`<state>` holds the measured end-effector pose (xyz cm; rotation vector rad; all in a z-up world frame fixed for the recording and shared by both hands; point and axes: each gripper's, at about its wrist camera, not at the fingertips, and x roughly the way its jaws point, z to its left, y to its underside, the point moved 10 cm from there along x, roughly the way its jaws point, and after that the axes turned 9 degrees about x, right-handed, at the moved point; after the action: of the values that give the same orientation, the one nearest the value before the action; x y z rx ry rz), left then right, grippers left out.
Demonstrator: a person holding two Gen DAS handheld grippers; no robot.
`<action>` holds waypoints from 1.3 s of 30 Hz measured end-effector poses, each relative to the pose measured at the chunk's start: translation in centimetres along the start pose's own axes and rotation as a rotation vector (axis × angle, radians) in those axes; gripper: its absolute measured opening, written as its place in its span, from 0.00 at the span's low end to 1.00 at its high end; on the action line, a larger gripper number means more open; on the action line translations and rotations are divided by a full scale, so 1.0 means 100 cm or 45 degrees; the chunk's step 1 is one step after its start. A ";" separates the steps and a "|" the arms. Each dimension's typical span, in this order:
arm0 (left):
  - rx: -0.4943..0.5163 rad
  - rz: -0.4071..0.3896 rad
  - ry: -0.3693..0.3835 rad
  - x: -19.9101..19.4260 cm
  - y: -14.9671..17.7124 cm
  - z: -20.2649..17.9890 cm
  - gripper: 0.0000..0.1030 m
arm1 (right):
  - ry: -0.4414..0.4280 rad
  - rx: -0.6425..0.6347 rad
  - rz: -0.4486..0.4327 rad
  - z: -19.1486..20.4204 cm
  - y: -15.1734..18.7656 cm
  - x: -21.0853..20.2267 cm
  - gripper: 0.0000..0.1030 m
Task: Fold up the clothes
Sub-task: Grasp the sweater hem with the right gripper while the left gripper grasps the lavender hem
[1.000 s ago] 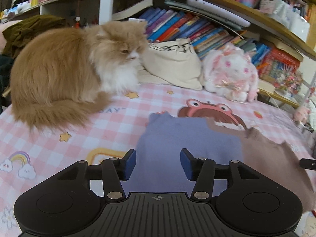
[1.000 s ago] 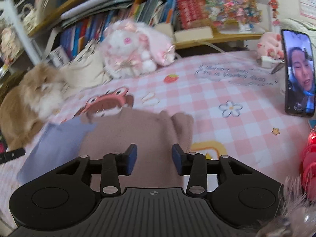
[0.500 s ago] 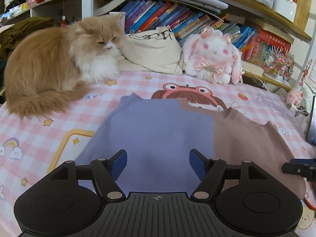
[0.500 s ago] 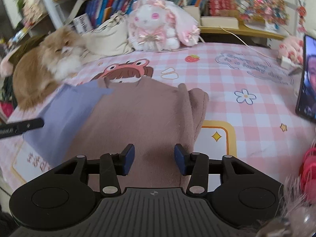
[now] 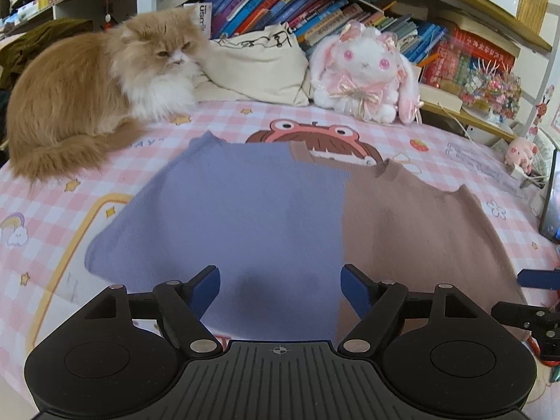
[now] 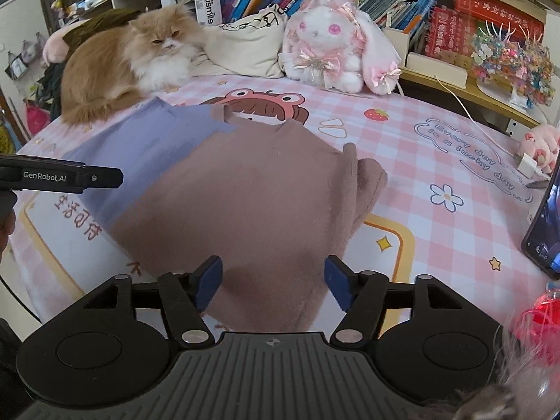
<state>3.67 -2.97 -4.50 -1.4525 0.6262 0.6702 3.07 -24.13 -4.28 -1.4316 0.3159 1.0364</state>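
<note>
A two-tone knit sweater, lavender (image 5: 238, 210) on the left and dusty brown (image 5: 420, 224) on the right, lies spread flat on the pink checked bedsheet (image 5: 52, 189). Its brown half (image 6: 252, 196) fills the right wrist view, with a sleeve (image 6: 364, 182) folded in at its right edge. My left gripper (image 5: 280, 287) hovers over the lavender hem, jaws opening, nothing between the pads. My right gripper (image 6: 273, 280) hovers over the brown hem, jaws also opening and empty. In the left wrist view the right gripper's fingertip (image 5: 539, 278) shows at the far right edge.
A fluffy ginger cat (image 5: 94, 87) sits on the bed just beyond the sweater's lavender shoulder. Behind it lie a cream tote bag (image 5: 259, 66) and a white plush bunny (image 5: 364, 77), below bookshelves (image 5: 350, 10). A phone (image 6: 542, 224) stands propped at the bed's right side.
Both grippers' jaws have widened. The left gripper slid right and now sits centred over the lavender half. The right view rolled level, with the sweater now straight ahead.
</note>
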 end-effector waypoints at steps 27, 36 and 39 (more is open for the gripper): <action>-0.159 0.065 -0.214 -0.028 0.031 0.031 0.87 | -0.072 -0.124 0.094 0.007 0.014 0.003 0.69; -0.259 0.095 -0.219 -0.023 0.033 0.043 0.87 | -0.075 -0.095 0.090 0.005 0.014 0.003 0.69; -0.315 0.099 -0.219 -0.024 0.037 0.050 0.87 | -0.071 -0.094 0.085 0.005 0.014 0.002 0.69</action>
<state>-0.75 1.97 -5.05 -1.5833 0.4797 0.9491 2.00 -23.83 -5.25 -1.4636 0.2886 1.1505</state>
